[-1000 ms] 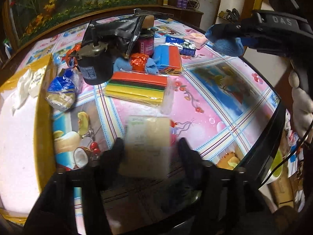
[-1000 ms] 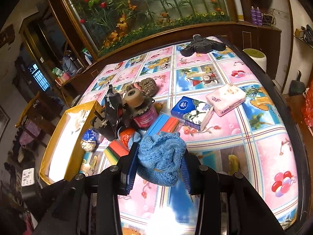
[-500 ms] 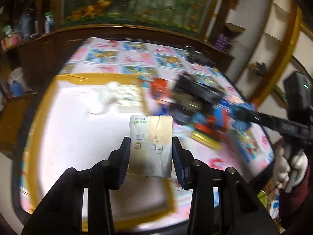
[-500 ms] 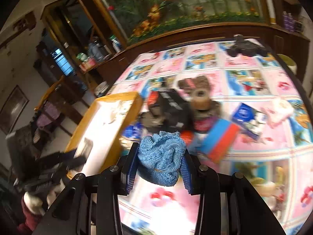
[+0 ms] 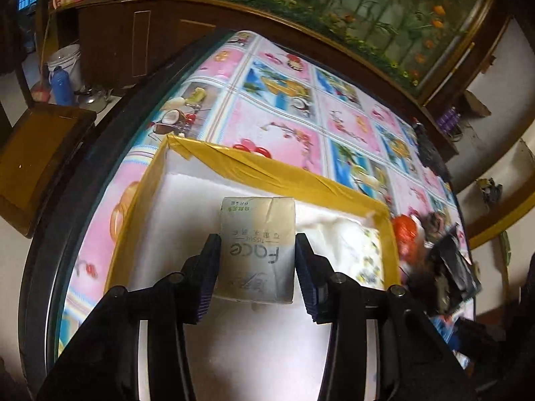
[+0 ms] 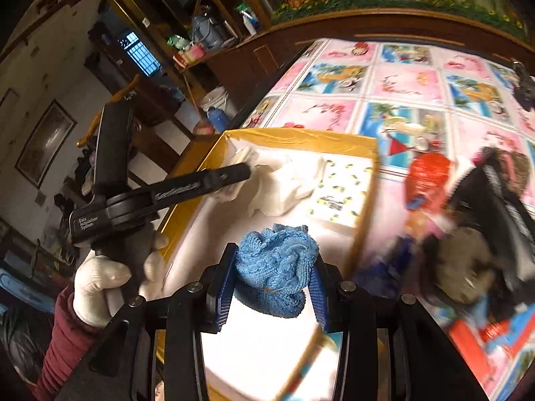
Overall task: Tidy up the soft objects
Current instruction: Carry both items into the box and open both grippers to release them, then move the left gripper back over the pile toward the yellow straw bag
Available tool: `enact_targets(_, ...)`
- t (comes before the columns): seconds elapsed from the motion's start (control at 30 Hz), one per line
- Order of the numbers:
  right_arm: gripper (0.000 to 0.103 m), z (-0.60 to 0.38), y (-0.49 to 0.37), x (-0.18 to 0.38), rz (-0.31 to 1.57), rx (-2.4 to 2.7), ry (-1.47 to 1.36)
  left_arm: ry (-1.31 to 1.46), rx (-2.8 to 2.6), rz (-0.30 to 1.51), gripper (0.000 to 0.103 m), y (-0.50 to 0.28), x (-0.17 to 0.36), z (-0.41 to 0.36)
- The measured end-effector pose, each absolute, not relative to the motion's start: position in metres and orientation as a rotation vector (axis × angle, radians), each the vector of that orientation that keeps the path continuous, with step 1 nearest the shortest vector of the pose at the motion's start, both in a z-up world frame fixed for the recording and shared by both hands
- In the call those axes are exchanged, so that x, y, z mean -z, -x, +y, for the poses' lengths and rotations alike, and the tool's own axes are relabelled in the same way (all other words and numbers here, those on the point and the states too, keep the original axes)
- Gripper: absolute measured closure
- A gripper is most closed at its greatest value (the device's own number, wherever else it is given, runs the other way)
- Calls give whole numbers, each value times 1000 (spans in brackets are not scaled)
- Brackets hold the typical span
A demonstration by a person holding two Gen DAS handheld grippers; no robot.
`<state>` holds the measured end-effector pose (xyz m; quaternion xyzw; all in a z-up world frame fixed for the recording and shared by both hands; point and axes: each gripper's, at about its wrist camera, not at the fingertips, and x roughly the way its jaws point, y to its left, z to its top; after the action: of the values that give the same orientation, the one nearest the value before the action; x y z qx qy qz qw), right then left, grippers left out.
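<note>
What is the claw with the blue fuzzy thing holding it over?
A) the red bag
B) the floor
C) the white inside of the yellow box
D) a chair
C: in the right wrist view the right gripper is shut on the blue knitted cloth, and behind and below it lies the white inside of the yellow box.

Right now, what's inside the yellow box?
Inside the yellow box lie a crumpled white cloth and a lemon-print pack. Its white floor near the camera is partly hidden by the held things.
</note>
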<state>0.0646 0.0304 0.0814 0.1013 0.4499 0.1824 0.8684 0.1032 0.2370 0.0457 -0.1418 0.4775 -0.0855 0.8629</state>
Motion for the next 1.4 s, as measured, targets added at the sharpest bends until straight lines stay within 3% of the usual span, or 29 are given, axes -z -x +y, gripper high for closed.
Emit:
enact_targets(0.1,64,51,-88,-69,961,-360,-155,319,174,1009,60,-116,-37,243)
enact_targets(0.2,60,67,-102,-59,957,-348,-100,403,213,1011,53,-121,-33,255)
enact_targets(0.33,35,75,-102,-57,940,-336,-96,500,284,991,49,-119,-35,264)
enact_targets(0.5,34,49,-72,-75,894,-334,-129,545,255,975,49,-106,-52,268)
enact_targets(0.7,34,-12,-1,-113,738,-266,-145,423,341,842,49,-45,-111,230)
enact_targets(0.77,29,-41,30,-125,657,-201,-157,377,394,808,49,-13,-128,209)
enact_targets(0.8,26,-57,45,-130,613,-167,-159,364,425,788,46,5,-132,198)
enact_targets(0.87,11,-90,76,-135,527,-87,-182,359,519,751,21,43,-133,174)
enact_targets(0.9,8,-108,90,-134,501,-53,-197,360,555,749,20,56,-129,161)
enact_targets(1.2,8,-228,148,-72,597,118,-435,298,666,1007,20,94,-59,62)
enact_targets(1.4,8,-265,144,-46,619,149,-477,230,589,1052,20,96,-55,29)
